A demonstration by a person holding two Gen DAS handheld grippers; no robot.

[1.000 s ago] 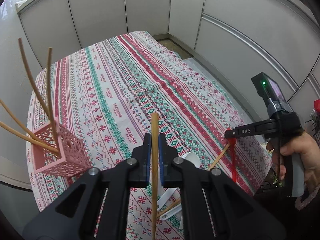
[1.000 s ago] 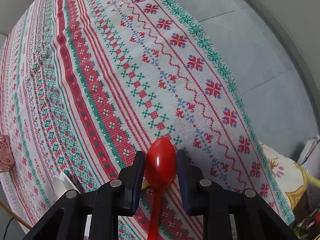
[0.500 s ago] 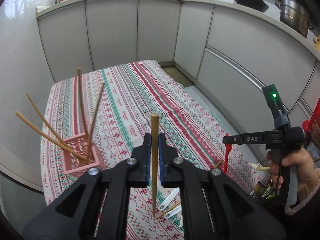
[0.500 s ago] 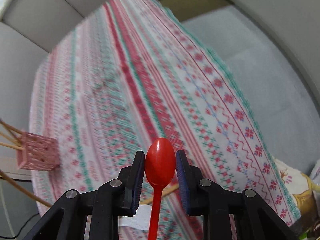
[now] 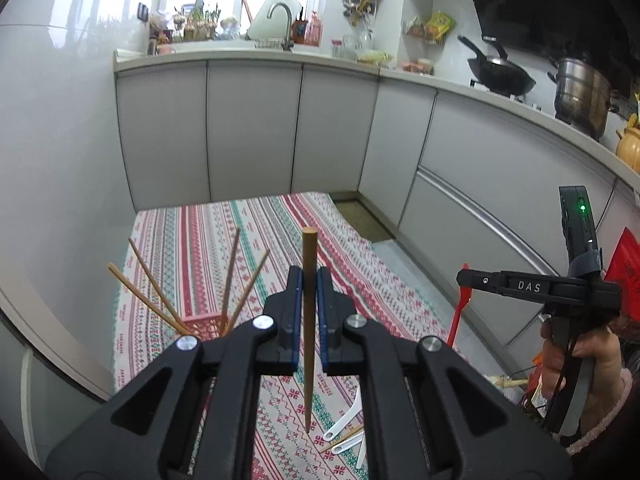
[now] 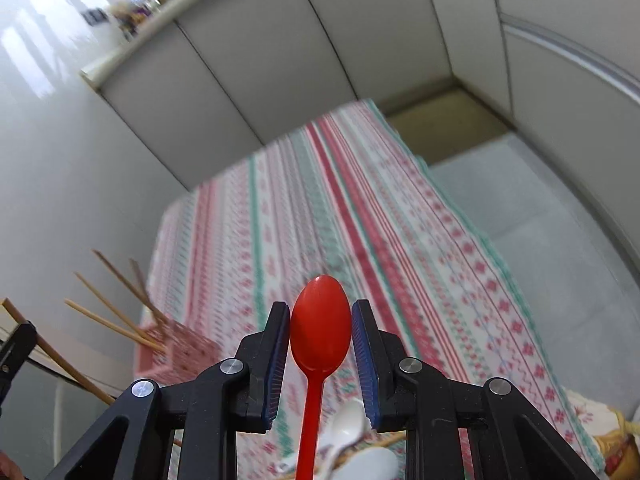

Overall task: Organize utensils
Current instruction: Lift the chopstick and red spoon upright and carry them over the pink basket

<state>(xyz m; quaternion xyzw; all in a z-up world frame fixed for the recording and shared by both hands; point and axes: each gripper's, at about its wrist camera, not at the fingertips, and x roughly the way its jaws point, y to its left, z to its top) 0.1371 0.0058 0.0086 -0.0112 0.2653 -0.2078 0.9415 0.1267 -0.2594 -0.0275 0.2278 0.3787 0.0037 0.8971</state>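
A wooden chopstick is clamped upright in the left gripper; a red spoon is pinched by the right gripper. Both are best lowered steeply into the pink basket (four chopsticks already splayed inside), and released only once seated.

The pink lattice plastic basket is mostly hidden behind the left gripper's black arms. The thin red plastic spoon runs off the bottom edge, and the patterned cloth is motion-blurred.

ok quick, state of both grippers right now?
Left gripper: shut on a chopstick, held upright.
Right gripper: shut on a red spoon, jaws pinching its bowl.
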